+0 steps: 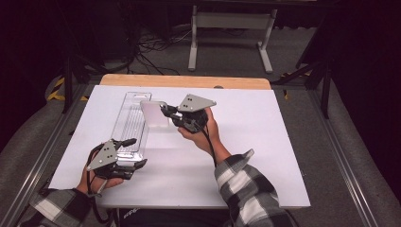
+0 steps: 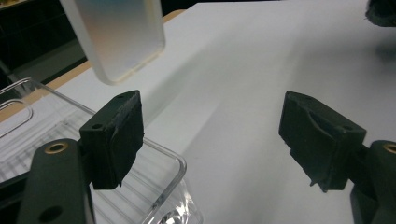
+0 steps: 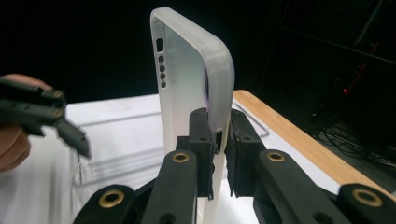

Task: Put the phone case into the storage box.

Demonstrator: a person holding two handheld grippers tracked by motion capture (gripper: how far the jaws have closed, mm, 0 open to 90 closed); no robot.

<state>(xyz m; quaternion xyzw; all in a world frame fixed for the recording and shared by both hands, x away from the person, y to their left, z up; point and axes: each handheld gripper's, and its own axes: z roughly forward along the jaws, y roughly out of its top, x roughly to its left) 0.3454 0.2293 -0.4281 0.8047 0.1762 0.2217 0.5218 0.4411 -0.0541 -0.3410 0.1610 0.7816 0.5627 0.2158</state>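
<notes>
Two tongs in play. R tongs point(image 3: 218, 140) clamped on the edge of a frosted phone case point(image 3: 187, 88), holding it upright, lifted off the white tabletop point(image 1: 246, 142). L tongs point(image 2: 210, 140) wide open, nothing between the pads; clear plastic tray point(image 2: 154, 163) lies just under and beside its one pad. Case hangs up ahead of L tongs, apart from tray.
</notes>
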